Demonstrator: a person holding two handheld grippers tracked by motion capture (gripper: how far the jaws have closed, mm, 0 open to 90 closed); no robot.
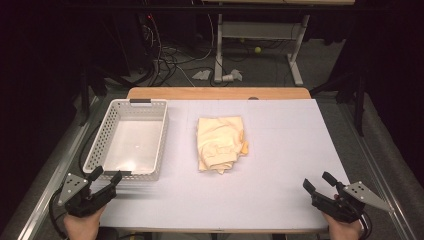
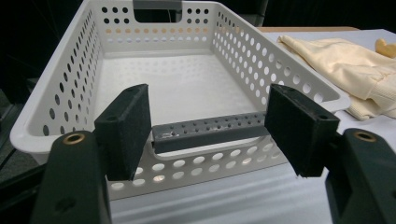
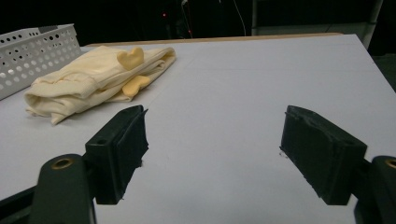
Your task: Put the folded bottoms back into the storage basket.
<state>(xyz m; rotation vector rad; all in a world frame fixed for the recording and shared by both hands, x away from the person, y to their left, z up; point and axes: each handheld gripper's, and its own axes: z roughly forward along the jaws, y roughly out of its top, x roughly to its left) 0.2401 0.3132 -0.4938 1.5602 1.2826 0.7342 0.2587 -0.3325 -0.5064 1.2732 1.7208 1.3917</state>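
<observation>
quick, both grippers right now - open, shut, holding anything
left gripper: open, holding nothing, jaws facing the white basket.
right gripper: open, holding nothing, over the table.

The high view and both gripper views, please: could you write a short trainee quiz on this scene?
1. True or false: the white basket holds the cream garment.
2. Which gripper is nearest the basket's grey handle: A left, B right?
3. Fill in: the right gripper's jaws are ____.

Key: 1 false, the garment lies folded on the table beside it; 2 A; 3 open.
</observation>
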